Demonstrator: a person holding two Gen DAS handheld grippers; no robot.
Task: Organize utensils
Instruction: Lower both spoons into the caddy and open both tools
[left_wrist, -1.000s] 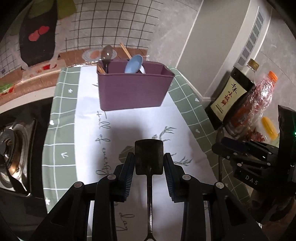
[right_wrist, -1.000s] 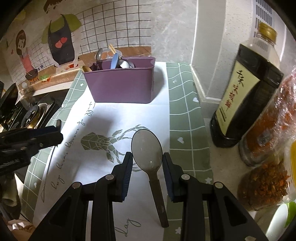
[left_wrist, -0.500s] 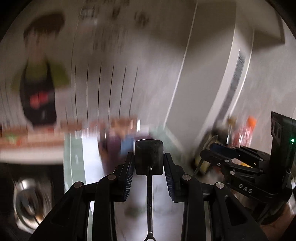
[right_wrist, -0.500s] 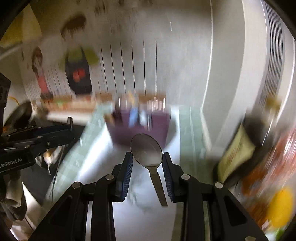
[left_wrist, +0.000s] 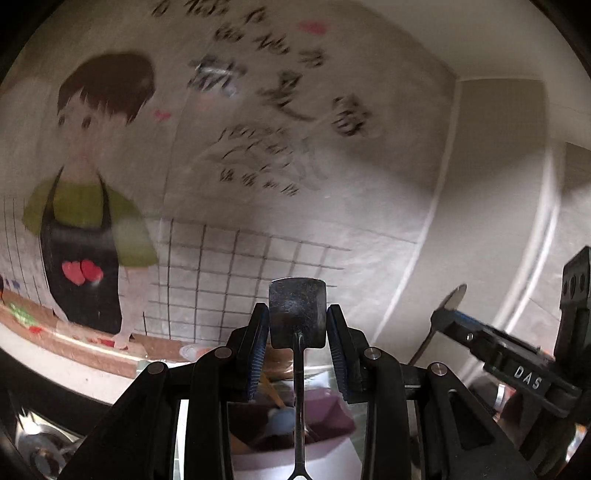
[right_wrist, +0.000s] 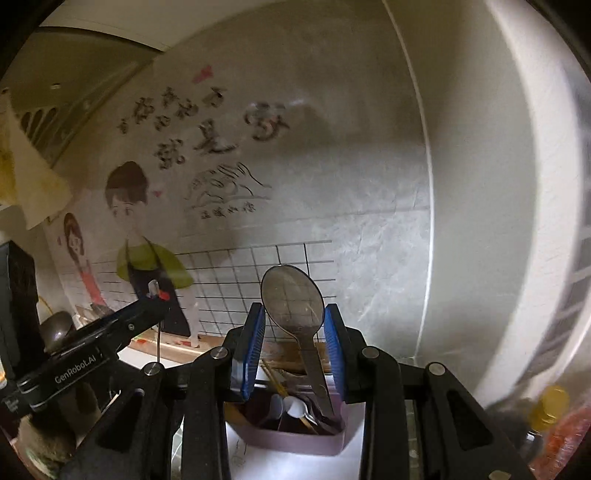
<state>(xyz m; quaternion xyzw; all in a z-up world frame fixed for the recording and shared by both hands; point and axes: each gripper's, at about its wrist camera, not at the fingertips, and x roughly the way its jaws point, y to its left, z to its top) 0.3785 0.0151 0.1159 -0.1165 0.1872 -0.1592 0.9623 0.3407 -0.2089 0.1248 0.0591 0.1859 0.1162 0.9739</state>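
Note:
My left gripper (left_wrist: 297, 321) is shut on a small metal spatula (left_wrist: 297, 312), blade up, its handle hanging down over the purple utensil bin (left_wrist: 328, 415). My right gripper (right_wrist: 293, 321) is shut on a metal spoon (right_wrist: 291, 301), bowl up, its handle reaching down into the purple bin (right_wrist: 295, 441). The bin holds a blue spoon (left_wrist: 279, 419), white spoons (right_wrist: 295, 408) and chopsticks (right_wrist: 273, 376). Each gripper shows in the other's view: the right one with its spoon (left_wrist: 452, 299), the left one (right_wrist: 153, 291) at the left.
A decorated wall with a cartoon cook (left_wrist: 83, 221) and a grid pattern stands behind the bin. A stove burner (left_wrist: 40, 450) lies lower left. A yellow-capped bottle (right_wrist: 550, 406) and red packets stand at the right. The white mat (right_wrist: 243, 450) lies under the bin.
Both grippers have lifted their utensils off the mat, tilted them upright and moved forward to the bin. The handles now hang over or into the bin.

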